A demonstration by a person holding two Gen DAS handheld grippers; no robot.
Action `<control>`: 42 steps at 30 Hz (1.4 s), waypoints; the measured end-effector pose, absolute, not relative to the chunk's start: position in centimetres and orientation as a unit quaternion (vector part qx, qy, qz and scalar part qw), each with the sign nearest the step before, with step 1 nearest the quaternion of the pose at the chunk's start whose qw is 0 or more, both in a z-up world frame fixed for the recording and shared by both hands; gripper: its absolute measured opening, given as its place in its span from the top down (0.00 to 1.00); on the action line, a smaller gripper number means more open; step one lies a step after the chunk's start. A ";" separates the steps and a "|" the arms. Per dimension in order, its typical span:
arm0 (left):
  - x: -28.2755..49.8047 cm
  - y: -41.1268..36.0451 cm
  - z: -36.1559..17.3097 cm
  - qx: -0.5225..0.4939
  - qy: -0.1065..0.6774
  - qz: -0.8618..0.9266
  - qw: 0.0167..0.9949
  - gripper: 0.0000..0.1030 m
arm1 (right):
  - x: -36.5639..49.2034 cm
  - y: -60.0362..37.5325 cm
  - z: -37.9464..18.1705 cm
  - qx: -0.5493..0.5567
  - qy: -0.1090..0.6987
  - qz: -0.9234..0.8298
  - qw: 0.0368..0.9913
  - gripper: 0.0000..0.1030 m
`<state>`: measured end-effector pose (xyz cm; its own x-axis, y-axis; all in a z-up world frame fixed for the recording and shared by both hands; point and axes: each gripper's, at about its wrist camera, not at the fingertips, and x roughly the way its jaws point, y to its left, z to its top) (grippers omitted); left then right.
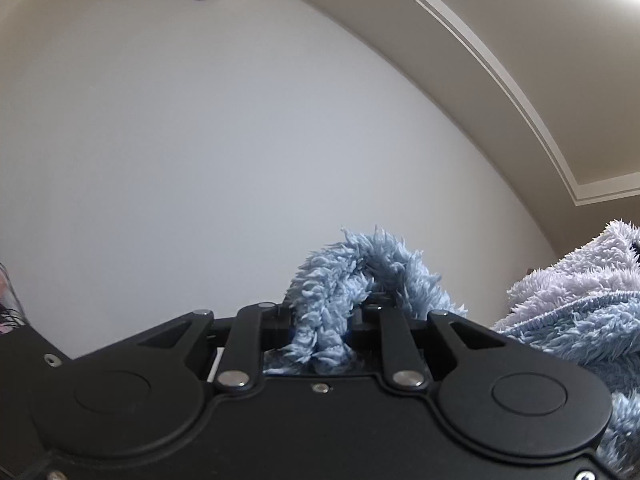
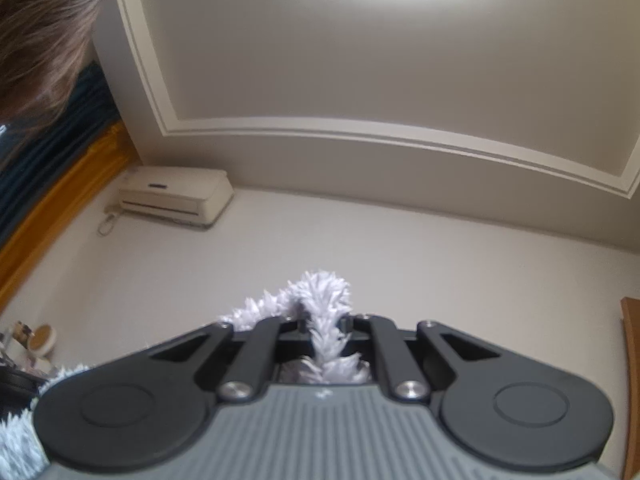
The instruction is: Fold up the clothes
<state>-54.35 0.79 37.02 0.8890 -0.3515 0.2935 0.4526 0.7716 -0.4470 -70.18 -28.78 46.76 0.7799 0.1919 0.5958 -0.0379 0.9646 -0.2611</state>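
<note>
The fluffy garment (image 1: 348, 280) was held up in the air in both tongs, in front of a plain white wall (image 1: 180, 152). In the left wrist view, a pale blue shaggy fold of it stood up between the fingers of the left tongs (image 1: 326, 320), which were clenched on it, and more of the garment hung at the right edge, pale lilac above and blue below. In the right wrist view, the right tongs (image 2: 326, 326) were clamped tight on a thin lilac-white ridge of the same fluffy cloth, and another tuft showed at the lower left corner. Both tongs pointed upward toward the ceiling with its white moulding (image 2: 360, 132). An air conditioner (image 2: 176, 196) was mounted high on the wall, and a person's hair (image 2: 44, 28) filled the upper left corner.
</note>
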 end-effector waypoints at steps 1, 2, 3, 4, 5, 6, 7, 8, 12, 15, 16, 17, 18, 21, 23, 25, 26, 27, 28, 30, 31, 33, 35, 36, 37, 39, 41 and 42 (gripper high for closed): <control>-54.0 1.3 36.8 -0.265 -0.095 -0.219 0.934 0.82 | -69.9 -28.5 46.6 -0.118 -0.320 0.058 0.938 0.93; -53.5 2.0 36.5 -0.269 -0.095 -0.220 0.933 0.82 | -69.5 -28.0 46.5 -0.120 -0.314 0.056 0.940 0.93; -53.1 2.9 36.2 -0.272 -0.096 -0.220 0.932 0.82 | -69.2 -27.5 46.3 -0.124 -0.308 0.054 0.942 0.93; -52.6 3.7 35.9 -0.276 -0.096 -0.220 0.931 0.82 | -68.9 -27.2 45.8 -0.129 -0.304 0.054 0.942 0.93; -52.4 4.8 35.5 -0.277 -0.097 -0.218 0.931 0.82 | -68.6 -26.4 45.7 -0.133 -0.300 0.054 0.943 0.93; -52.1 6.0 35.1 -0.278 -0.099 -0.216 0.931 0.82 | -68.3 -25.4 45.5 -0.135 -0.298 0.056 0.943 0.93; -51.9 7.2 34.7 -0.280 -0.100 -0.215 0.930 0.82 | -67.9 -24.3 45.3 -0.135 -0.296 0.058 0.944 0.93; -51.6 8.6 34.3 -0.276 -0.099 -0.211 0.932 0.82 | -67.4 -23.1 45.2 -0.135 -0.293 0.060 0.945 0.93; -50.5 15.4 33.8 -0.256 -0.102 -0.191 0.942 0.82 | -64.3 -17.3 44.6 -0.118 -0.275 0.069 0.952 0.93; -49.5 21.0 34.4 -0.242 -0.118 -0.169 0.948 0.82 | -61.4 -13.4 44.6 -0.088 -0.260 0.092 0.957 0.93; -49.1 22.6 34.7 -0.236 -0.122 -0.163 0.950 0.82 | -60.4 -12.3 44.6 -0.074 -0.252 0.097 0.960 0.93; -48.5 23.8 35.0 -0.226 -0.124 -0.162 0.952 0.82 | -59.4 -11.1 44.6 -0.060 -0.244 0.103 0.962 0.93; -47.9 25.0 35.3 -0.215 -0.126 -0.163 0.955 0.82 | -58.4 -10.1 44.5 -0.047 -0.235 0.107 0.965 0.93; -45.9 28.3 36.0 -0.187 -0.129 -0.166 0.959 0.82 | -55.1 -7.7 43.9 -0.012 -0.193 0.107 0.975 0.93; -44.6 29.7 35.7 -0.183 -0.132 -0.164 0.960 0.82 | -52.6 -7.1 43.1 0.015 -0.153 0.101 0.983 0.93; -43.8 29.2 34.6 -0.186 -0.137 -0.159 0.960 0.82 | -50.5 -7.0 41.9 0.030 -0.116 0.094 0.988 0.93; -43.3 29.3 34.1 -0.188 -0.138 -0.156 0.960 0.82 | -49.2 -7.1 41.2 0.033 -0.100 0.090 0.990 0.93; -42.4 28.0 33.1 -0.187 -0.136 -0.150 0.961 0.82 | -47.9 -7.2 40.5 0.037 -0.083 0.087 0.992 0.93; -41.3 26.2 32.1 -0.185 -0.132 -0.143 0.963 0.82 | -46.5 -7.5 39.8 0.042 -0.068 0.085 0.993 0.93; -39.4 23.5 30.5 -0.180 -0.125 -0.128 0.967 0.82 | -43.6 -8.5 38.2 0.056 -0.035 0.083 0.994 0.93; -38.6 22.7 30.0 -0.176 -0.122 -0.119 0.970 0.82 | -42.1 -9.0 37.4 0.060 -0.022 0.083 0.995 0.93; -36.7 21.3 29.0 -0.168 -0.115 -0.099 0.974 0.82 | -39.1 -10.2 35.8 0.070 -0.002 0.084 0.994 0.93; -34.4 20.3 28.1 -0.160 -0.110 -0.073 0.978 0.82 | -35.7 -11.8 34.3 0.082 0.013 0.089 0.993 0.93; -33.0 19.6 27.8 -0.157 -0.107 -0.058 0.980 0.82 | -33.9 -12.6 33.6 0.088 0.019 0.092 0.992 0.93; -31.4 18.8 27.5 -0.157 -0.104 -0.045 0.981 0.82 | -31.9 -13.3 33.0 0.095 0.023 0.094 0.991 0.93; -28.3 17.1 27.1 -0.155 -0.099 -0.021 0.983 0.82 | -27.5 -14.9 32.1 0.107 0.032 0.097 0.989 0.93; -24.9 14.8 27.0 -0.144 -0.101 -0.002 0.984 0.82 | -23.3 -16.7 31.0 0.113 0.034 0.095 0.989 0.93; -23.2 13.6 26.9 -0.137 -0.102 0.009 0.985 0.82 | -21.0 -17.6 30.5 0.116 0.036 0.091 0.988 0.93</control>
